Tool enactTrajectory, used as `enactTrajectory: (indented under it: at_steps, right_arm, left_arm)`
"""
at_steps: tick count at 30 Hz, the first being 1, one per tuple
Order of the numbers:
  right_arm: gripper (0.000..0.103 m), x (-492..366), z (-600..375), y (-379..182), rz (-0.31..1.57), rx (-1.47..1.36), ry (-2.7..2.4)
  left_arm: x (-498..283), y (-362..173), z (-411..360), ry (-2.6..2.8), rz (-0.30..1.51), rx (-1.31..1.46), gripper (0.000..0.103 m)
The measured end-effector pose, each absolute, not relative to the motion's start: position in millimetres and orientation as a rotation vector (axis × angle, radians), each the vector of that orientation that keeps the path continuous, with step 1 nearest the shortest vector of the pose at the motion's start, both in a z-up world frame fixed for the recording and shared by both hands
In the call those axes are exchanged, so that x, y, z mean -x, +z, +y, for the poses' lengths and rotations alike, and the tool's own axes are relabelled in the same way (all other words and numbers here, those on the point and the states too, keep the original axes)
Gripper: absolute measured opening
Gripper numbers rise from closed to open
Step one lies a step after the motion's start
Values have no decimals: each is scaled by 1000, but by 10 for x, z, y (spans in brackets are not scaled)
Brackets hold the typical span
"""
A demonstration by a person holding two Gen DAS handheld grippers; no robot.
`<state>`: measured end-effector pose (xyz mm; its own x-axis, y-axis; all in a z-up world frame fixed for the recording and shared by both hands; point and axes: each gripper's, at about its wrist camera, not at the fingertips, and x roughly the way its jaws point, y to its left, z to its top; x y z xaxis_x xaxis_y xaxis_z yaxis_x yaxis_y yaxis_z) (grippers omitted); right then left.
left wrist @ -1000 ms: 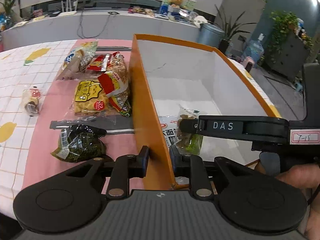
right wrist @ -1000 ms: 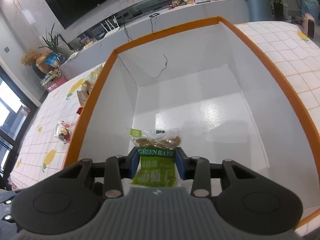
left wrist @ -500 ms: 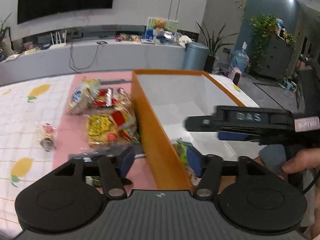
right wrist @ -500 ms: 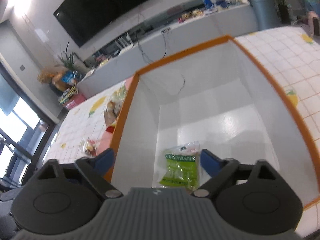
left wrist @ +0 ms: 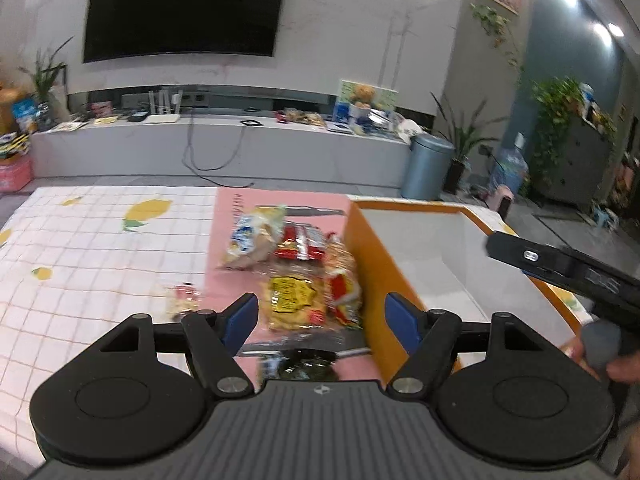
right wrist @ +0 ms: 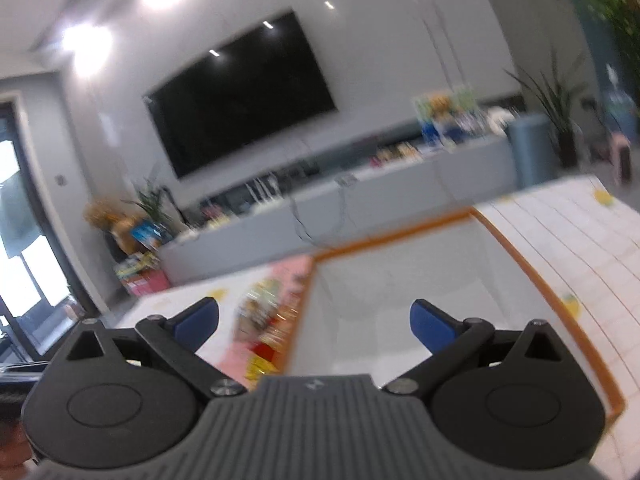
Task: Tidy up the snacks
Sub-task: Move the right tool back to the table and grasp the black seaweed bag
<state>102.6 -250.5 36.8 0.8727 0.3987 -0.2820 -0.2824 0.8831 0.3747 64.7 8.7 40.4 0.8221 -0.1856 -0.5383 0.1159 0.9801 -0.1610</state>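
Note:
An orange box with a white inside [left wrist: 362,264] stands on the table; it also shows in the right wrist view [right wrist: 496,236]. Snack packs lie on a pink mat [left wrist: 232,216] left of it: a yellow pack [left wrist: 292,296], a red pack [left wrist: 300,242], a pale bread pack [left wrist: 250,238], a dark green pack [left wrist: 306,364] and a small candy pack [left wrist: 184,296]. My left gripper [left wrist: 322,318] is open and empty above the snacks by the box's left wall. My right gripper [right wrist: 314,320] is open and empty, raised over the box; its body shows in the left wrist view [left wrist: 560,268].
The table has a white checked cloth with lemon prints [left wrist: 100,240]. Behind it run a long grey counter [left wrist: 220,148], a wall TV [left wrist: 184,8], a grey bin [left wrist: 428,164] and plants. The right wrist view is blurred.
My left gripper let go of the box wall, opened and rose. My right gripper released the green raisin pack into the box, opened wide and lifted away.

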Motion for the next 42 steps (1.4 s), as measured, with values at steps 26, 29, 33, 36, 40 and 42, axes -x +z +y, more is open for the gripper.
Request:
enactTrajectory:
  at_steps: [26,29,33,36,40,42]
  right_arm:
    - [52,-1180,-775,-451,527,87,315]
    - [70,-1199,-777,-519,553,53,304]
    - [83,-1243,-767,-601,620,-9,309]
    - [88,-1298,-716,-728,660,-31,297]
    - [89,-1383,-633,-925,708,8,282]
    - [92,-1412,-638,-987,719,-19,283]
  left_arm:
    - [-807,-233,1139,42,723,322,84]
    - [-825,-259,1124,32,733,317,84]
    - [-823,-294,1071,34,743,296,84]
    - [-828,-296,1063,32,744,301,84]
    - [-836,-302,1069,36,747,307,84]
    - [-847,-304,1073,37,750,313,84]
